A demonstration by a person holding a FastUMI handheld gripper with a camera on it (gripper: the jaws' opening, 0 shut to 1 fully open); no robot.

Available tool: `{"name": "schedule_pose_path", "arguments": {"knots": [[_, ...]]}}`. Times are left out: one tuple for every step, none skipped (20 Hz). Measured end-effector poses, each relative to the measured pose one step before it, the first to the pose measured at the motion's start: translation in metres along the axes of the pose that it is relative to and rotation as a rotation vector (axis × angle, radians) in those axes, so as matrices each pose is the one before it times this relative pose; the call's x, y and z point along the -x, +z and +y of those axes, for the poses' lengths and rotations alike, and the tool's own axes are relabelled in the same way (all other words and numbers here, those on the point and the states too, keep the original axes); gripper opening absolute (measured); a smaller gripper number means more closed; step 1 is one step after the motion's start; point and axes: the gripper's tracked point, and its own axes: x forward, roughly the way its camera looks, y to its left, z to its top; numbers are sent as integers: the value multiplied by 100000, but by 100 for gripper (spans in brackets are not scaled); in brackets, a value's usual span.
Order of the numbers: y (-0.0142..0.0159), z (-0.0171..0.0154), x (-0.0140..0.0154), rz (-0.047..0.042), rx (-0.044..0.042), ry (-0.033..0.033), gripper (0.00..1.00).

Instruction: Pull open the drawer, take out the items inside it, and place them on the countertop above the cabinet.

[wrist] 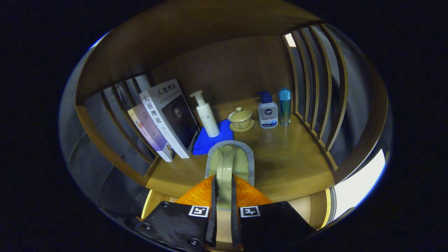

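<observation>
While the gripper (224, 196) clamps both fingers on the edge of a pale green, grey-rimmed pad or sponge (229, 161), we hold it just above the front of the wooden table (290, 164) that tops the cabinet, the item poised between the fingers and reaching ahead of them over the bare wood. We cannot say for certain what the item is, only that it is flat, soft-looking and gripped edge-on. Below the fingers something orange and glossy (252, 196) lies in a lighter wooden recess, which we judge to be the opened drawer (154, 206), so that the opening step looks done. Beyond the fingers the table carries a white pump bottle (207, 115) standing on a blue cloth (213, 138), a lidded tea cup on its saucer (240, 119), a squat white bottle with a dark blue cap (267, 112) and, just beside it, a slim clear bottle with a blue cap (285, 106). Two books (164, 122) lean against the slatted side (119, 115) to the left. Which of these came out of the drawer we cannot tell. We judge the task part way along: this item is lifted but not yet set down, and at least the orange thing below appears left to fetch
</observation>
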Motion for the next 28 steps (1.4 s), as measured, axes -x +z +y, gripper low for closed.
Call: {"name": "schedule_pose_path", "arguments": {"knots": [[184,-19,-788,818,-758,-429,18],[107,-4,-752,896,-585,76,18],[108,-10,-761,1020,145,-100,18],[63,-108,-678,808,538,-773,18],[60,-80,-609,903,1300,-191,18],[-231,1,-594,1309,1151,-829,18],[-152,-4,-483,1363,1062,-381,18],[-32,221,-511,798,542,577,18],[-171,323,-496,1268,-376,894,18],[-317,123,-363,1350,-609,720,18],[-144,70,-422,840,18,48,18],[-176,-311,-421,648,190,-1045,18],[-78,-179,-335,948,85,-804,18],[-299,8,-496,1177,-222,-422,19],[-91,28,-107,589,-175,142,20],[-95,142,-351,350,-429,373,20],[305,91,-52,-313,-1126,105,20],[-216,170,77,-156,-700,235,23],[-33,-1,-308,-547,-207,-212,25],[-12,60,-22,-717,-55,48,29],[-49,-3,205,-431,-466,-287,31],[-19,59,51,-677,-745,-202,42],[-111,-53,393,-940,-1046,-372,57],[-183,48,341,-1396,-1320,242,71],[-122,-170,646,-1518,-1116,-617,86],[-51,-100,330,-2040,-1300,-354,100],[133,54,947,-2340,-1038,-33,98],[-184,150,655,-1429,-653,495,98]]}}
